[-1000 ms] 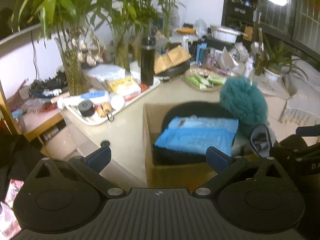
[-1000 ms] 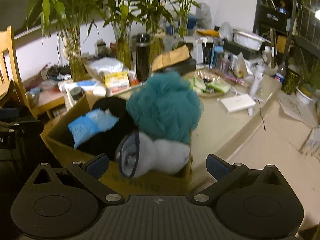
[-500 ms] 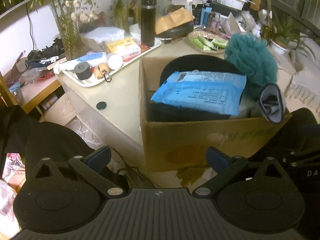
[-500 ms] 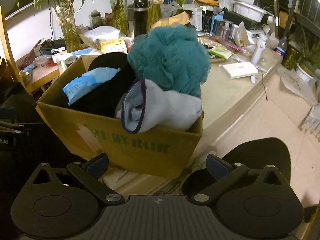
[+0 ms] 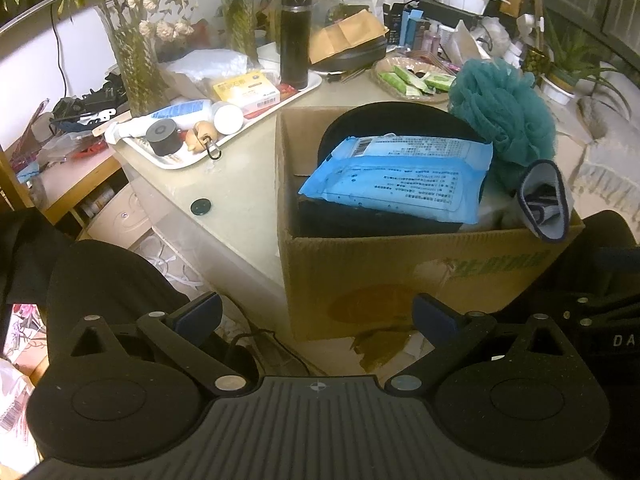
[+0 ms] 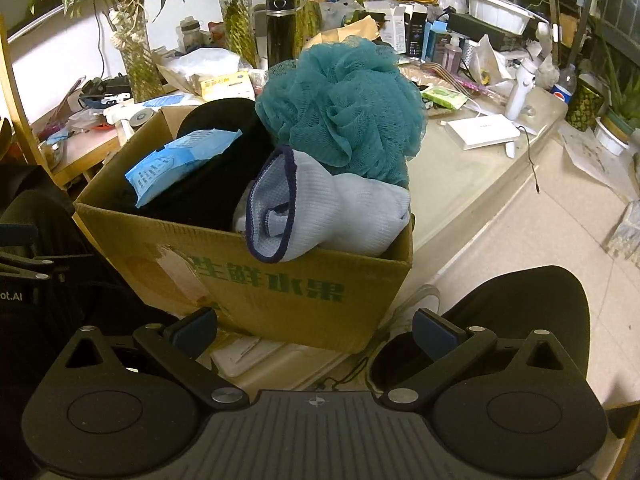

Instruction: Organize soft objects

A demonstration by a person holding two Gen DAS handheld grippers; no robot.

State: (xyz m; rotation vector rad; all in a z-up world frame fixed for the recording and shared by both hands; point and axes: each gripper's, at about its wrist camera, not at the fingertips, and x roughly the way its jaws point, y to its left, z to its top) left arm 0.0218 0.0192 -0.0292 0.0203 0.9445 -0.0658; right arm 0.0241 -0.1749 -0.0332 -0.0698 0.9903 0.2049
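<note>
A cardboard box [image 5: 400, 276] [image 6: 280, 280] stands at the table's near edge. It holds a teal mesh bath sponge [image 5: 504, 108] [image 6: 344, 100], a blue soft pack [image 5: 400, 176] [image 6: 176, 160], a grey sock with a dark rim [image 5: 544, 200] [image 6: 328, 216] and a black soft item [image 5: 384, 124] [image 6: 216, 184]. My left gripper [image 5: 316, 316] is open and empty, in front of the box and below it. My right gripper [image 6: 314, 326] is open and empty, low before the box's printed side.
A white tray [image 5: 176, 160] with a tube, bottles and a black flask [image 5: 295, 36] lies behind the box at left. Vases with bamboo [image 5: 136, 60], a snack basket [image 5: 416, 80], a white flat box [image 6: 482, 131] and clutter crowd the table. Black chair parts [image 6: 520, 308] flank my grippers.
Both grippers have drawn back and down from the box, so its front side now shows. The objects in the box have not moved. Both stay open.
</note>
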